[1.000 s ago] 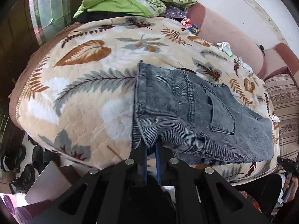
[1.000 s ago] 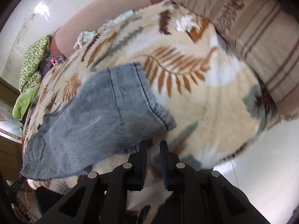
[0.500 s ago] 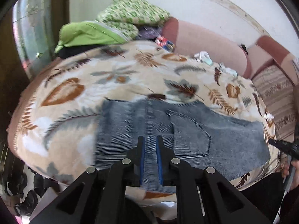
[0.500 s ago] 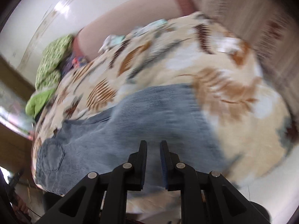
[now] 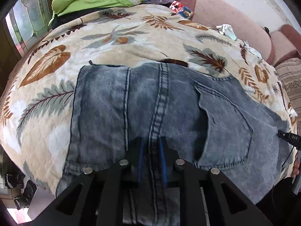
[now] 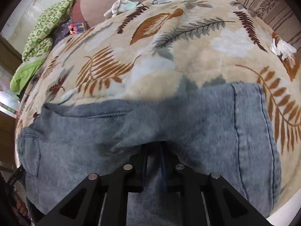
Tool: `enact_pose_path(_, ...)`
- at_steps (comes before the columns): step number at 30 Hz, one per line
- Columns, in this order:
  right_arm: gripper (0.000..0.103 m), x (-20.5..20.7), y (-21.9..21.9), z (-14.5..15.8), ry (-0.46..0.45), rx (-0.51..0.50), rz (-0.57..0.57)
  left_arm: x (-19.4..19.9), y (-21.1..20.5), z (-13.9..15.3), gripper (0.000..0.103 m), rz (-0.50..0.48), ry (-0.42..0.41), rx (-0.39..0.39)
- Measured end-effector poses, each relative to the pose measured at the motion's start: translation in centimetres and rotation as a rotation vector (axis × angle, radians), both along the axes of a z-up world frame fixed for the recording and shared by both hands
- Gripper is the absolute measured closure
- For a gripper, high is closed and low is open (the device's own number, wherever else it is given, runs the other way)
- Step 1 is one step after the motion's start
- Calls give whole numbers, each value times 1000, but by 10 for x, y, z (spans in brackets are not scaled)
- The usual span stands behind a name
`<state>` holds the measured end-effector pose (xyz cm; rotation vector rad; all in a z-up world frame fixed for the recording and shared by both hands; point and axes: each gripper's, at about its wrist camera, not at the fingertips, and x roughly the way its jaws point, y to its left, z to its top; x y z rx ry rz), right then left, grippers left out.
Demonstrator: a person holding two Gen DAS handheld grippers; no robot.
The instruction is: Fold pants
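Grey denim pants (image 5: 169,103) lie folded along the blanket's (image 5: 116,37) near edge, heavy, limp, grippy: left gripper (image 5: 151,146) jaws opening astride the seat seam, right gripper (image 6: 153,150) pinched on leg fabric; grab thick seams or hems.

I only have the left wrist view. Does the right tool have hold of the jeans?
Observer: Yes. The right tool is shut on a pinch of the jeans, and wrinkles in the denim run in towards its tip.
Operator: Where is the leg hem from there?
Observer: The hem lies flat on the leaf-print blanket, off to the right of the tool in the right wrist view.
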<state>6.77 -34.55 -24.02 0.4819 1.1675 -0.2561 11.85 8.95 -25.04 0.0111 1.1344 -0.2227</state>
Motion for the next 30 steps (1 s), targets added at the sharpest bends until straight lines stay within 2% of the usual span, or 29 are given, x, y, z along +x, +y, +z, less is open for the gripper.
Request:
enact_pose_path(5,88,22,1,-1,43,-48,-4,10,6,-1,82,8,6,-39)
enact_pose_path(8,88,24,5,7,61,-67,-27,4,5,3,81,-18,-12,-24)
enact_pose_path(11,88,27,18,24,20,-74,-34,-4,8,13,80,-21,-31,-16)
enact_pose_path(13,88,34,34,33,-16,-40,4,-11,10,23,79,-23,-59,-20)
enact_pose_path(17,88,55,81,48,-60,-21,133,-24,13,41,68,-27,-118,-20)
enact_pose_path(21,88,77,131,37,-28,60,255,-33,14,47,65,-32,-139,-4)
enact_pose_path(23,88,81,154,28,4,57,300,-35,14,45,64,-35,-134,8)
enact_pose_path(26,88,89,176,12,56,1,341,-34,17,34,64,-28,-93,25)
enact_pose_path(30,88,100,178,9,47,-18,323,-30,21,12,63,-10,-25,57)
